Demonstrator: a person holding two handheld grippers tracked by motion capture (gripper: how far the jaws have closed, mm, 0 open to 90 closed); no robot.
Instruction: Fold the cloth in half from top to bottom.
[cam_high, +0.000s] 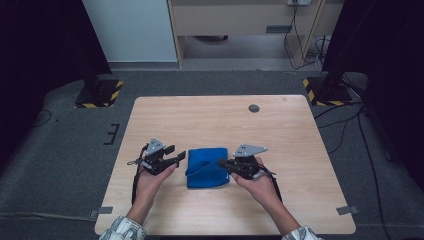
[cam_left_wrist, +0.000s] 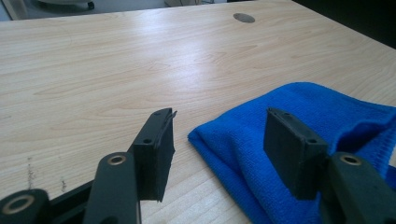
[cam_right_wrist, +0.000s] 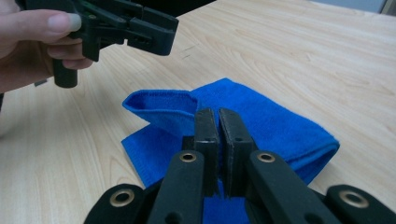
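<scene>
A folded blue cloth (cam_high: 207, 167) (cam_left_wrist: 317, 107) (cam_right_wrist: 275, 121) lies on the wooden table (cam_high: 210, 115), toward its near side. My right gripper (cam_high: 222, 163) (cam_right_wrist: 218, 112) is at the cloth's right side with its jaws pressed together on a layer of the cloth. A flap rises from the cloth toward the pinch. My left gripper (cam_high: 176, 153) (cam_left_wrist: 219, 116) (cam_right_wrist: 166, 35) hovers at the cloth's left edge with its jaws apart. One jaw is over bare wood and the other over the cloth's corner, neither pressing on it.
A round grey cable hole (cam_high: 254, 108) (cam_left_wrist: 243, 17) sits in the table's far right part. Two stand bases with yellow-black stripes (cam_high: 100, 92) (cam_high: 325, 90) rest on the floor beyond the far corners. Cables run across the floor at the right.
</scene>
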